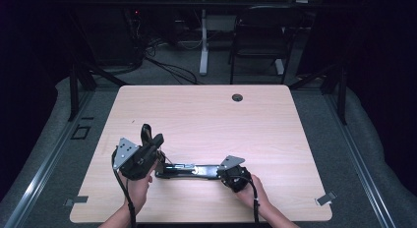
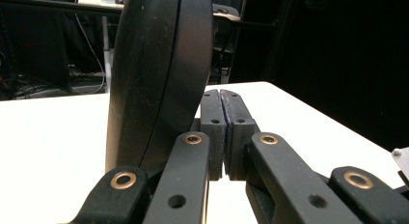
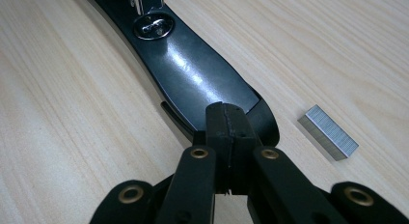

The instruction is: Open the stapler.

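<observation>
stapler (image 1: 189,170) lies opened flat on the bench (image 1: 206,115), lid (image 2: 159,79) swung up | left tool (image 2: 222,137) pressed together beside lid; right tool (image 3: 230,132) pressed together on the base end | staples (image 3: 328,132) lying loose beside it, so loading looks still to do

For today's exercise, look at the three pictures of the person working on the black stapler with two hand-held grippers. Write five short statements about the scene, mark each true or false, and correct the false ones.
1. The long black metal stapler lies opened out flat on the light wooden table. True.
2. A loose grey metal block of staples lies on the table beside the stapler's base. True.
3. The right gripper has its jaws wide open. False: they are shut, tips together at the end of the base.
4. The block of staples is held between the left gripper's jaws. False: those jaws are shut with nothing between them.
5. The table has a round cable hole near its far edge. True.
</observation>
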